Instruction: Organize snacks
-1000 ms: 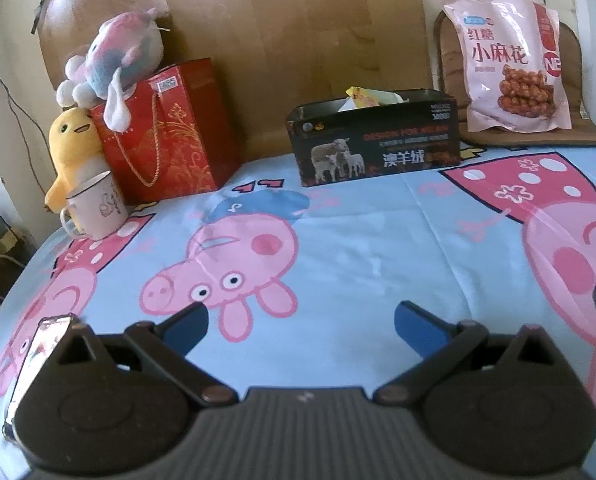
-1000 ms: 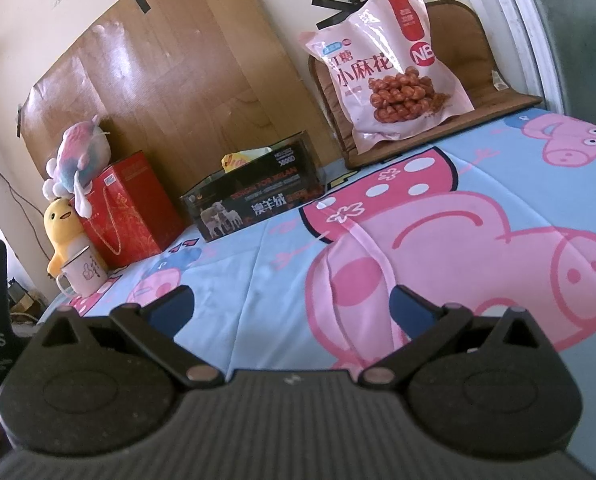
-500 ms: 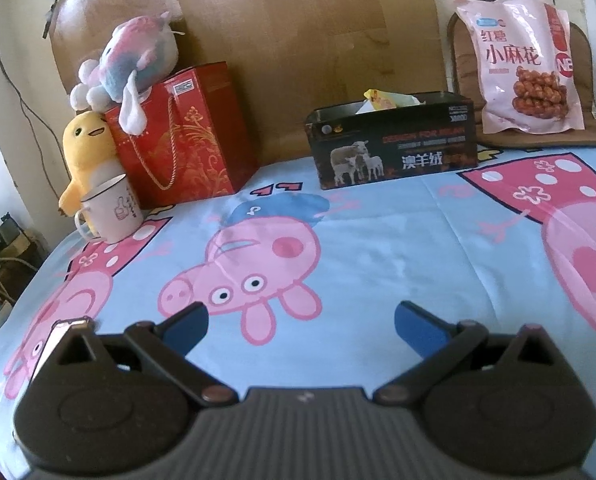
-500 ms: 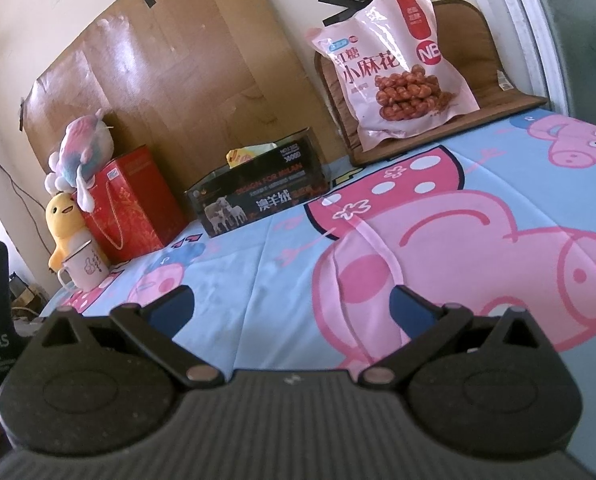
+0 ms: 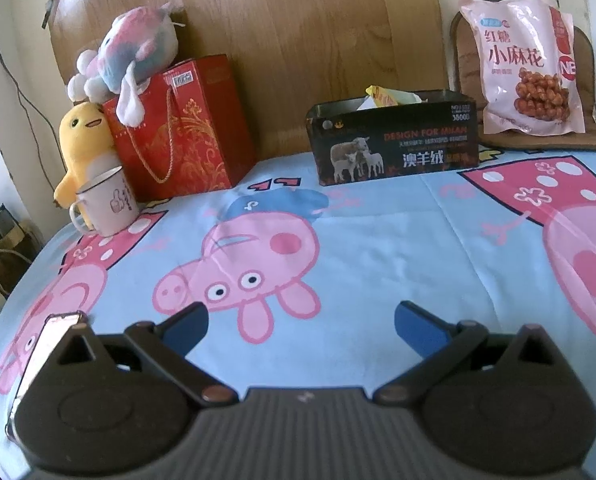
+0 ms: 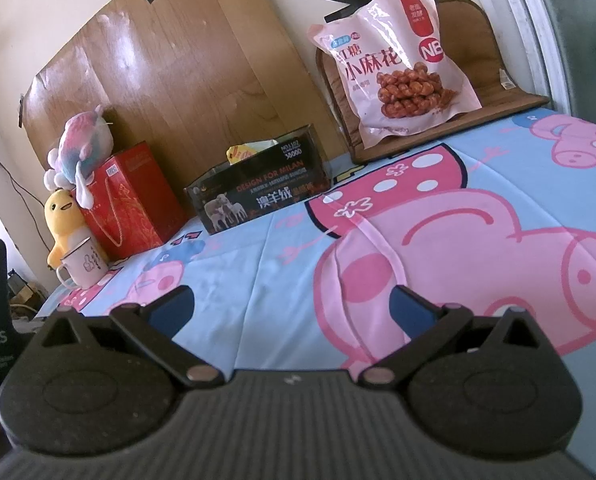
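Two hand-held grippers hover low over a cartoon-pig bedsheet [image 5: 378,240], each with its blue-tipped jaws spread wide and nothing between them. The left gripper [image 5: 300,326] and the right gripper [image 6: 292,306] both face the far wall, where the snacks wait. A pink snack bag [image 6: 394,64] leans upright against a brown cushion [image 6: 494,80] at the far right, its long axis running up the cushion. To its left a black box [image 6: 258,200] sits open on the sheet, with a yellow wrapper [image 6: 240,153] poking out of the top. The bag lies ahead and to the right of both sets of jaws, well apart from either; the right gripper looks the nearer and better placed to reach it. Open sheet lies between grippers and bag, so nothing appears to block a straight reach. Further left stand a red gift bag [image 5: 182,136] with a plush toy [image 5: 134,56] on top, a yellow duck toy [image 5: 80,140] and a white mug [image 5: 106,204], all clear of the likely path. A phone [image 5: 48,354] lies at the near left.
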The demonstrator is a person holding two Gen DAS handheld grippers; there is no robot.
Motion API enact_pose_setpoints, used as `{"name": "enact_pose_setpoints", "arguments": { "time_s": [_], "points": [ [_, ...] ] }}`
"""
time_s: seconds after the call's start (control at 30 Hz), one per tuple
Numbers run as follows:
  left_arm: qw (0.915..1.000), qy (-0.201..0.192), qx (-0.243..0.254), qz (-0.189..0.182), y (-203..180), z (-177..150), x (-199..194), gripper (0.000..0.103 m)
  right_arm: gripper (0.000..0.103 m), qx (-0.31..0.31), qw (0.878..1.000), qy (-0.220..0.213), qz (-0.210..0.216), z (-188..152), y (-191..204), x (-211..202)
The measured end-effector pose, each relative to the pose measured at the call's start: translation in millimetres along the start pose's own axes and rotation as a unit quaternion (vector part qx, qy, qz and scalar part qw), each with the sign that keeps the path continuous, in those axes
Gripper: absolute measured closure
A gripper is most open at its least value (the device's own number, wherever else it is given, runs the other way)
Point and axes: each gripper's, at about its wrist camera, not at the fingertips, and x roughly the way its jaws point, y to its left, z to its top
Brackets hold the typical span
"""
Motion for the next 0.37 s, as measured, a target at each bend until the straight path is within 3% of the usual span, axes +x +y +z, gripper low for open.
{"name": "enact_pose_setpoints", "arguments": {
  "time_s": [0.37],
  "points": [
    [0.9997, 0.003, -0.008, -0.025, 3.0, -1.8, 1.5, 0.000, 0.000, -0.003, 1.000, 0.005, -0.001, -0.2, 0.6, 2.3]
  ]
}}
